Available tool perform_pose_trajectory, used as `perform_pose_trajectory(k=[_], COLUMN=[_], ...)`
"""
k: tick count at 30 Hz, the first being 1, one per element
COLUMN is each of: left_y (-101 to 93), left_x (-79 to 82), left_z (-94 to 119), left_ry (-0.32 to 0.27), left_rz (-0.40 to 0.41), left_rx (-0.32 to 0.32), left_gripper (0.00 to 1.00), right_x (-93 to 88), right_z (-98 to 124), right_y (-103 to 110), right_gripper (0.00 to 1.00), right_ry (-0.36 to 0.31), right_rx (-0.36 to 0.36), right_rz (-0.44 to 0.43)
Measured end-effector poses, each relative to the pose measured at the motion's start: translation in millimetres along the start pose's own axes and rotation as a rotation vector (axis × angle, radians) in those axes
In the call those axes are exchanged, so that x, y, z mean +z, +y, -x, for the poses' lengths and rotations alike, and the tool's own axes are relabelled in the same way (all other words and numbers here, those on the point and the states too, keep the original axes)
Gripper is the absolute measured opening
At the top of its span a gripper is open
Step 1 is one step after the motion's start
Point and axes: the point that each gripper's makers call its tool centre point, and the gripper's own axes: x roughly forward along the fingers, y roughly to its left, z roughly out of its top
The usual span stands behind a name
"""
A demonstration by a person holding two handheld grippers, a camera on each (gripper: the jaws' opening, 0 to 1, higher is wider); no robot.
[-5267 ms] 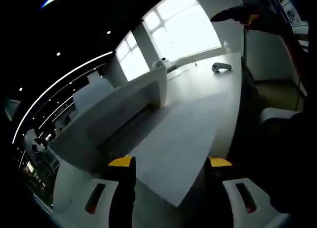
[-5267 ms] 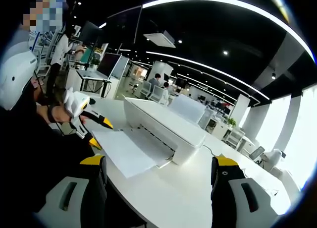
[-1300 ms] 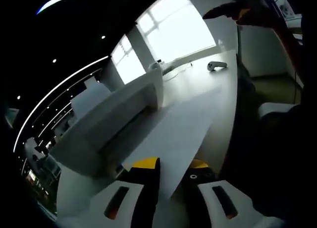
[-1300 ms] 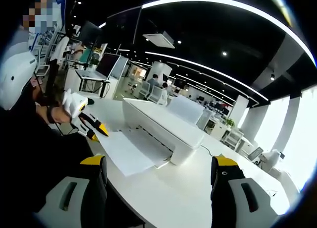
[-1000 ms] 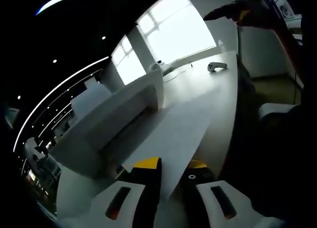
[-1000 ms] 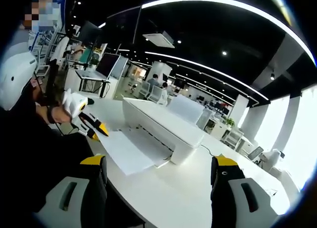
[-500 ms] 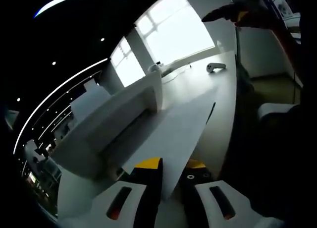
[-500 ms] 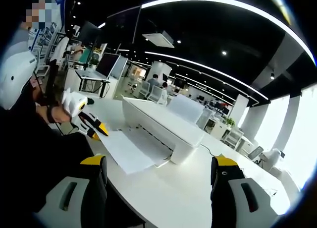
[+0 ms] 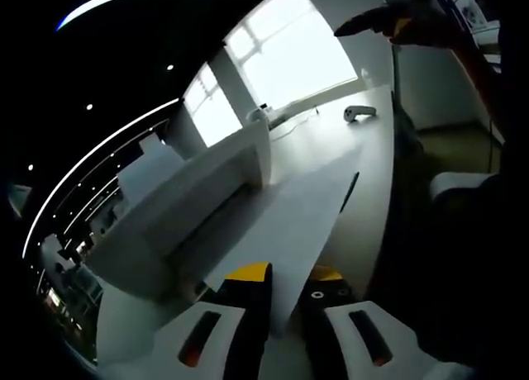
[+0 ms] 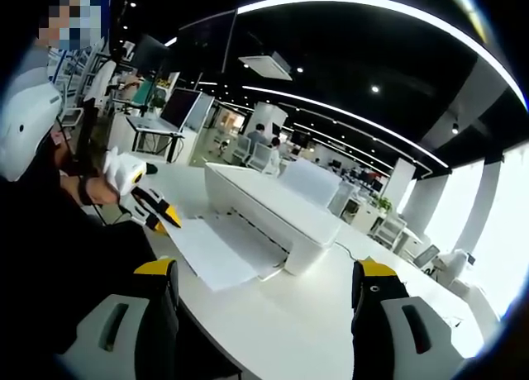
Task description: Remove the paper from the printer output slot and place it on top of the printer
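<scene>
The left gripper [image 9: 285, 282], spread wide before, now pinches the paper [image 9: 285, 223] at 6 o'clock, lifting it; the right gripper [image 10: 260, 282] gapes empty.

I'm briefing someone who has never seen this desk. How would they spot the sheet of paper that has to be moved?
Find the long white table and the white printer on it. A single flat white sheet of paper sticks out of the printer's front slot toward the table edge. It is the one thin loose thing there, and the left gripper pinches its near corner.
</scene>
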Motion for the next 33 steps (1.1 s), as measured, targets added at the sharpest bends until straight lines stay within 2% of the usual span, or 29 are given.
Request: perform_pose_trajectory(k=[33], left_y=[-2.7], left_x=[-0.6], left_z=[-0.7], left_ry=[-0.001], left_rz=[-0.007], left_rx=[-0.01], left_gripper=[0.13], right_x=[-3.8], right_z=[0.2], right_y=[-0.4], right_gripper=[0.81], right_ry=[0.005], right_rx=[-0.001], right_rz=[-0.005])
